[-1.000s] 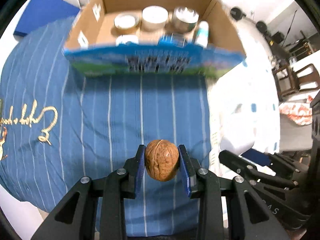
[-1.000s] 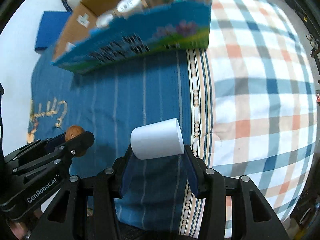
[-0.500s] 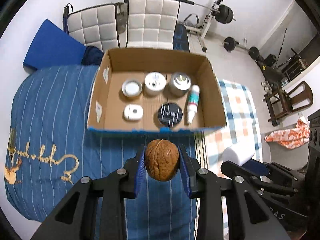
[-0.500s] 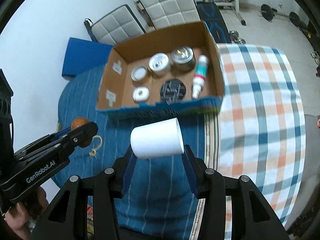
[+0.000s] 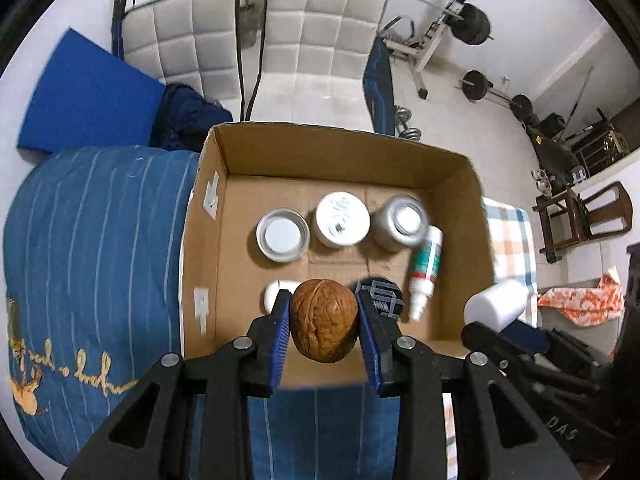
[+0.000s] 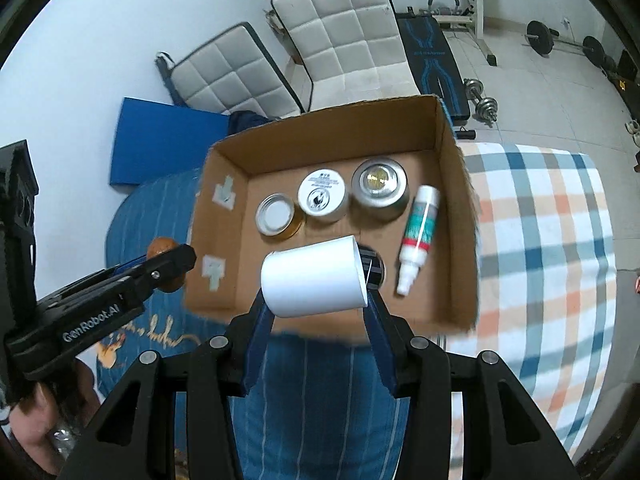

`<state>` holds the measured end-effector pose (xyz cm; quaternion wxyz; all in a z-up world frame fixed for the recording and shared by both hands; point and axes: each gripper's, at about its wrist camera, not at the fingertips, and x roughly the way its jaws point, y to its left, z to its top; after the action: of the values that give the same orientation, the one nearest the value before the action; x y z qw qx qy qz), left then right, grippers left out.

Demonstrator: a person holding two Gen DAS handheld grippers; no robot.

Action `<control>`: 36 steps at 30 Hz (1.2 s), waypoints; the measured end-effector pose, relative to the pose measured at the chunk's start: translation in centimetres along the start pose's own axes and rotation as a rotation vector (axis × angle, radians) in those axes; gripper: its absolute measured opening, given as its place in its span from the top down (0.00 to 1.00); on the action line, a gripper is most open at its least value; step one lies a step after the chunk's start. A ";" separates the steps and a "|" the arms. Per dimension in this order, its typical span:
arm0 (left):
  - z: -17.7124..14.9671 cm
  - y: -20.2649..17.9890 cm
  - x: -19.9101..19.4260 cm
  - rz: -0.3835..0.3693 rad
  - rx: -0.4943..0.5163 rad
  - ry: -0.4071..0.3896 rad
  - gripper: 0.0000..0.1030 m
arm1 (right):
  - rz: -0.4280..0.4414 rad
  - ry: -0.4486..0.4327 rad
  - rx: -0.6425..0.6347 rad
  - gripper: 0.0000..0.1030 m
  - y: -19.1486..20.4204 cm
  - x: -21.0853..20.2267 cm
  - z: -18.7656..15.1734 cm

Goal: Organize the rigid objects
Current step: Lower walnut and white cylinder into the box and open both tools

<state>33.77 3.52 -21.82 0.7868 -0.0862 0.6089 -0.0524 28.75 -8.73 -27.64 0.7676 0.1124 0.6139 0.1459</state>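
My left gripper (image 5: 323, 330) is shut on a brown walnut (image 5: 323, 325) and holds it above the near edge of an open cardboard box (image 5: 320, 144). My right gripper (image 6: 316, 300) is shut on a white paper cup (image 6: 314, 282) lying sideways, also above the box's near edge (image 6: 332, 140). Inside the box stand three round tins (image 5: 342, 219), a spray bottle (image 5: 424, 268) lying flat, a black lid (image 5: 380, 298) and a small white item (image 5: 276, 294), partly hidden by the walnut. The left gripper (image 6: 160, 268) shows at the left of the right wrist view.
The box sits on a blue striped cloth (image 5: 92, 248) beside a checked cloth (image 6: 540, 240). Two white padded chairs (image 5: 320, 48) and a blue mat (image 5: 84, 96) stand behind. Gym weights (image 5: 472, 20) lie on the floor at the right.
Both grippers have risen and moved forward towards the box with their loads. The box now lies below them, its inside in full view. Both grips are unchanged.
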 end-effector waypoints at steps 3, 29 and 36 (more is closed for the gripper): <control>2.7 1.5 2.9 0.003 -0.019 0.053 0.72 | -0.018 0.038 0.011 0.53 -0.2 3.2 2.4; 12.1 4.4 17.7 0.070 -0.035 0.364 0.68 | -0.156 0.366 0.067 0.53 0.1 21.9 8.4; 12.2 4.1 17.3 0.063 -0.055 0.361 0.55 | -0.156 0.376 0.081 0.53 0.4 22.0 8.5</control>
<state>49.80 5.22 -36.07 0.6632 -0.0777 0.7440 -0.0258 41.45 -0.31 -45.58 0.6433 0.0663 0.7586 0.0797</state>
